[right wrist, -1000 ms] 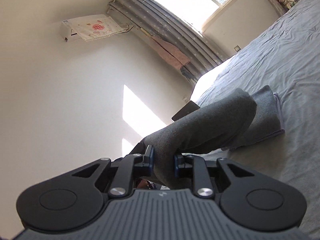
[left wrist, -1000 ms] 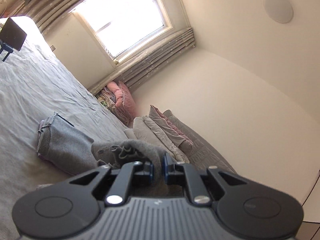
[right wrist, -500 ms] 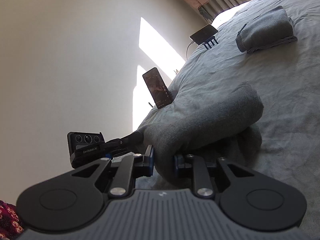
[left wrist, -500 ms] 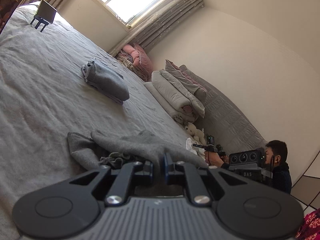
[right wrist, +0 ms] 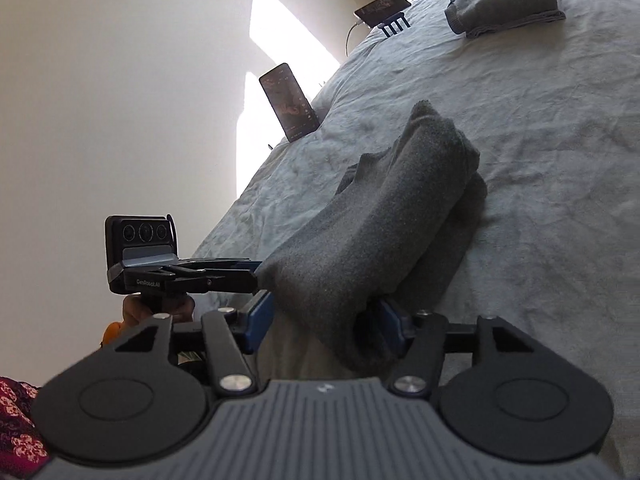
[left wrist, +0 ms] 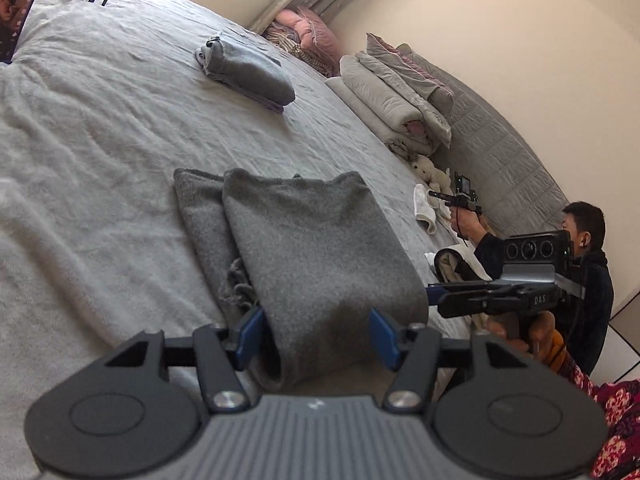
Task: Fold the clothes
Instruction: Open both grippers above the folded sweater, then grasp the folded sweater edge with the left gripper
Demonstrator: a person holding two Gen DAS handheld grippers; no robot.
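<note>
A dark grey knit garment [left wrist: 316, 248] lies folded over on the grey bed sheet [left wrist: 100, 152], its near end hanging over the bed edge. My left gripper [left wrist: 316, 338] is open, its blue pads spread on either side of that near end. The same garment [right wrist: 392, 216] shows in the right wrist view, where my right gripper [right wrist: 324, 324] is open too, with the cloth edge lying loose between the fingers. Each gripper appears in the other's view: the right gripper [left wrist: 436, 294] and the left gripper [right wrist: 256, 270] sit at opposite corners of the near edge.
A second folded grey garment [left wrist: 248, 74] lies farther up the bed. Folded quilts and pillows [left wrist: 400, 92] line the headboard side. A phone [right wrist: 290, 102] and a tablet on a stand [right wrist: 382, 10] sit near the bed edge. A person [left wrist: 584, 248] crouches beside the bed.
Both grippers lowered the garment onto the bed and opened, letting go of it. The garment now lies folded over itself instead of hanging from the shut jaws.
</note>
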